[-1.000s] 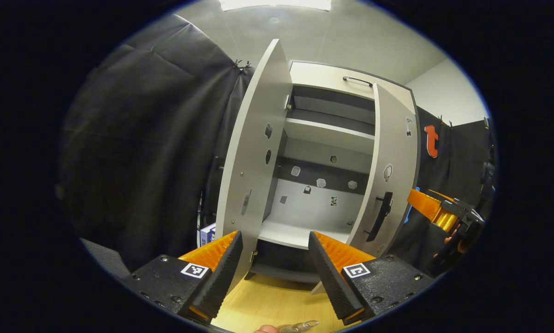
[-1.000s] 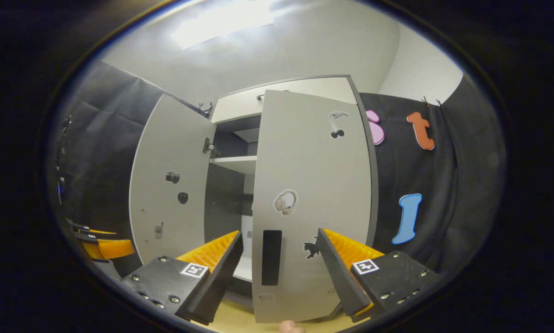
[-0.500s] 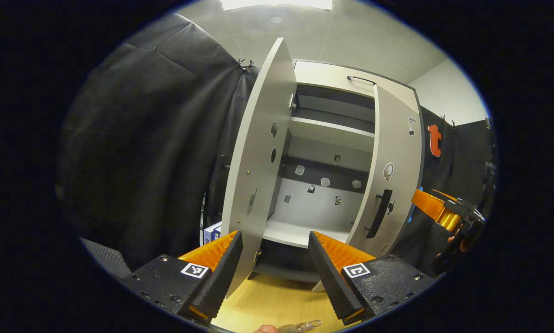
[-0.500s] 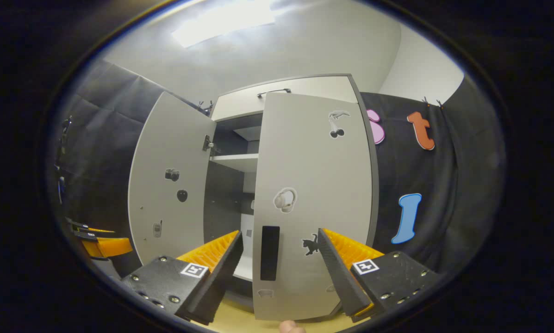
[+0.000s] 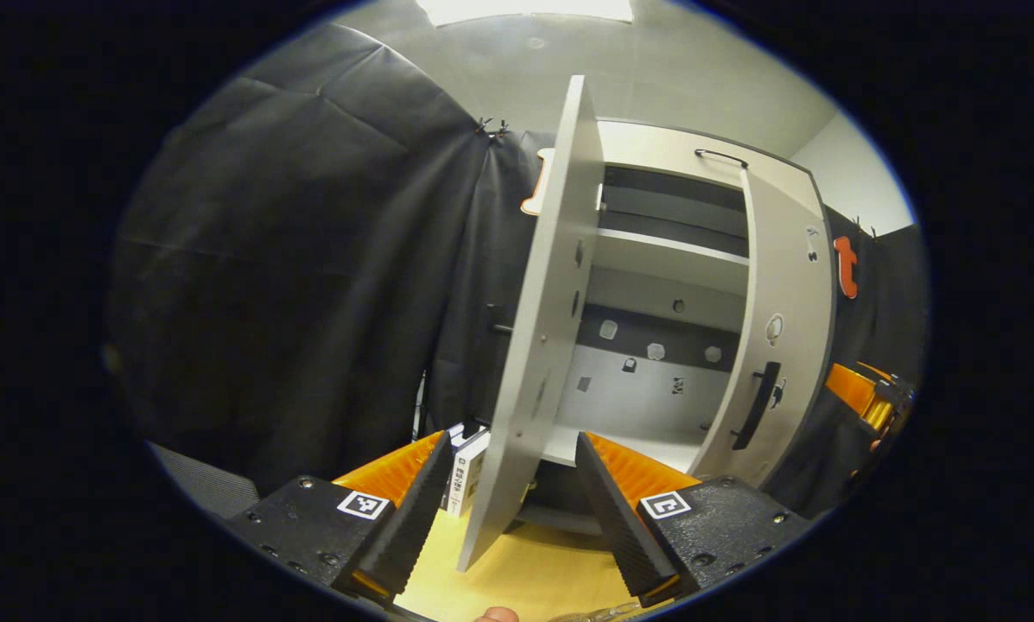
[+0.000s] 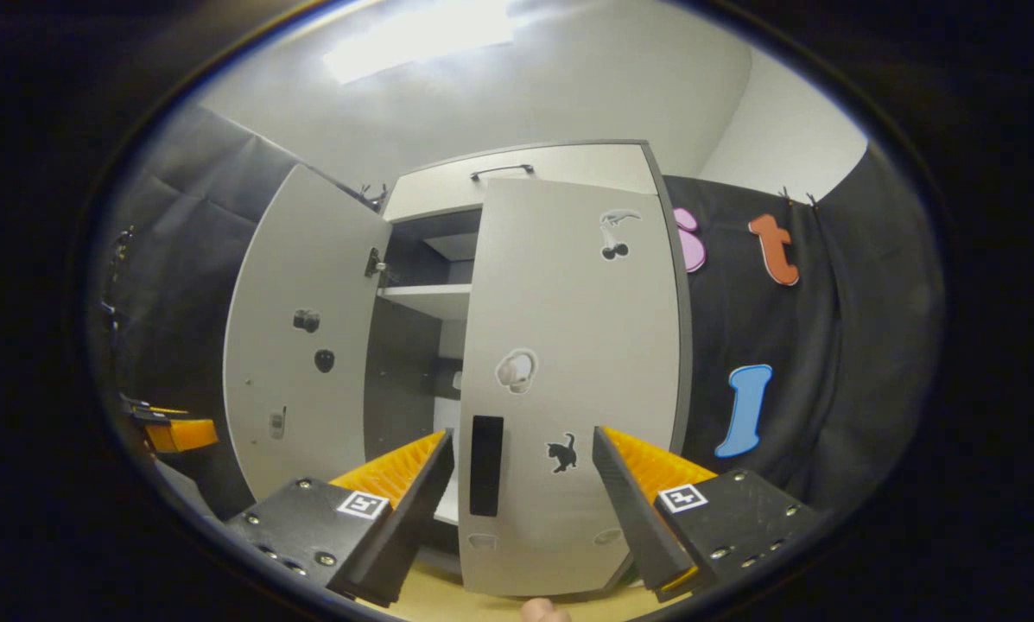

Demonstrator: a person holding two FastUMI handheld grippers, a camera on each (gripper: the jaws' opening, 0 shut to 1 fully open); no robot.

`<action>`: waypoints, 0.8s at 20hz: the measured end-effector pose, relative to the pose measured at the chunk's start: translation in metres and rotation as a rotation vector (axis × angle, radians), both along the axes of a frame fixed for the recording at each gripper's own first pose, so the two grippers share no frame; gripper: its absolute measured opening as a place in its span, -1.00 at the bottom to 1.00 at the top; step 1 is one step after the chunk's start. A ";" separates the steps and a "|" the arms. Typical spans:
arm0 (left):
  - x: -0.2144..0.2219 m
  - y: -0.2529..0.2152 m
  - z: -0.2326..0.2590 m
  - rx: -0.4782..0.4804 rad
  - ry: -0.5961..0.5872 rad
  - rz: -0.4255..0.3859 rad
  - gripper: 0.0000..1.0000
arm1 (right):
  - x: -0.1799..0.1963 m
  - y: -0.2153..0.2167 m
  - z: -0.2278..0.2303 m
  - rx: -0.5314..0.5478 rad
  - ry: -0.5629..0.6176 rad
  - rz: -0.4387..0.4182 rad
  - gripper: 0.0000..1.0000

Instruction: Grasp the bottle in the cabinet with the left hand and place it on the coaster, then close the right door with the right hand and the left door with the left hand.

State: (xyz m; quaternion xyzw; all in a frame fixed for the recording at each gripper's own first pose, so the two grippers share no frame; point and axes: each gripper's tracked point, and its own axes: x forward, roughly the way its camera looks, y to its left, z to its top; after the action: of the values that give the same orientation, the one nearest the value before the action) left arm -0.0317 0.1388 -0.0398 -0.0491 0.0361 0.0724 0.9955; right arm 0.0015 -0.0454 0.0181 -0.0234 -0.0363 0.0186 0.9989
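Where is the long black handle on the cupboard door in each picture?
Left gripper view: the black handle is at the right, on the right door, seen from the side.
Right gripper view: the black handle is low in the middle, facing us.
Shared landmark: the headphone sticker just above it.
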 end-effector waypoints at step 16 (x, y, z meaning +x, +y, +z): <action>0.047 0.060 -0.007 0.049 0.005 0.059 0.77 | 0.020 0.008 -0.007 0.014 -0.008 -0.061 0.95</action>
State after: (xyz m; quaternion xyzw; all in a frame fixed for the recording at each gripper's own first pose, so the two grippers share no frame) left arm 0.0157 0.1991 -0.0472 -0.0257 0.0353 0.1029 0.9937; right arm 0.0218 -0.0369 0.0107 -0.0176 -0.0395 -0.0120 0.9990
